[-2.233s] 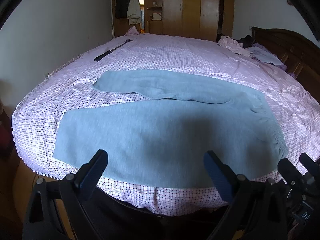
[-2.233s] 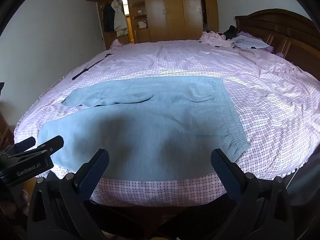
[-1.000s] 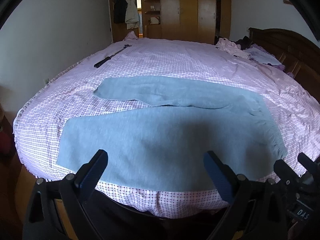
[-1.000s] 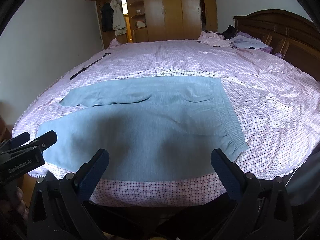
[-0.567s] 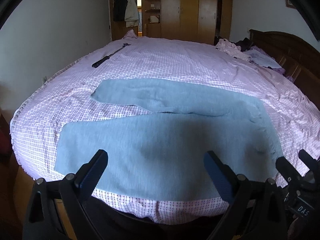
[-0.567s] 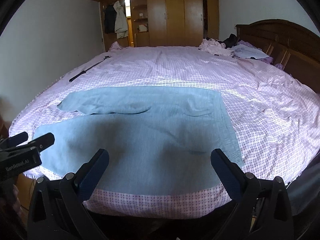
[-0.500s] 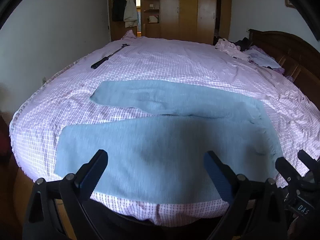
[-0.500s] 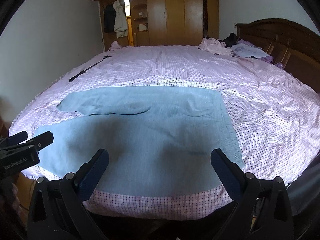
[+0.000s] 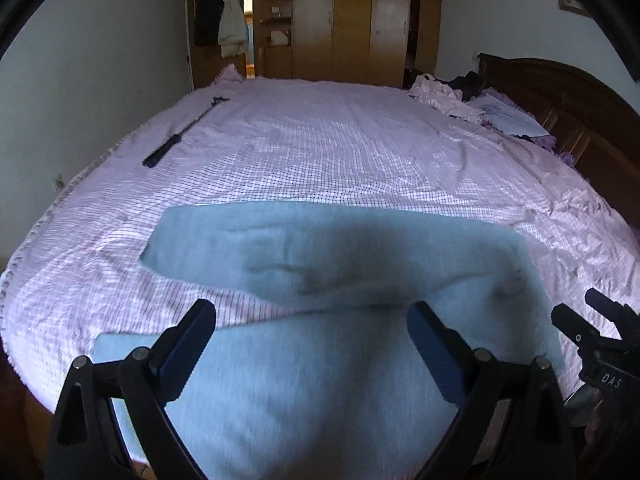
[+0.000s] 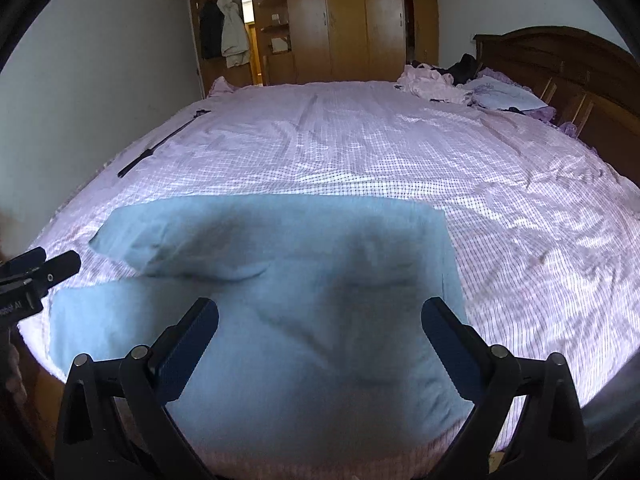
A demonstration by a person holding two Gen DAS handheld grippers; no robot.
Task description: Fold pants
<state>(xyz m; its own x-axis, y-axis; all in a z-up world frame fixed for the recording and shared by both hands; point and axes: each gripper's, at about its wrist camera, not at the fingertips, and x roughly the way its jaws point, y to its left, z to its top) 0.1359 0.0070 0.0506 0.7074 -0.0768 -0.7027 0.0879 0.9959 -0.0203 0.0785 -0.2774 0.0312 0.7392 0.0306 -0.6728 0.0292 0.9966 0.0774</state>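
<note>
Blue knit sweatpants (image 9: 320, 380) lie flat near bed (image 9: 360, 168) front edge; soft, limp. Left gripper (image 9: 312, 344) and right gripper (image 10: 320, 344) both wide, empty; take near leg's edge.

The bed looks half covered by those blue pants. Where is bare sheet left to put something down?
Bare checked sheet runs across the middle of the bed, bordered by the blue pants in front, the black rod at the left edge and the heap of clothes by the headboard. A second bare patch lies right of the pants. The near edge is crowded: pants and both open claws.
</note>
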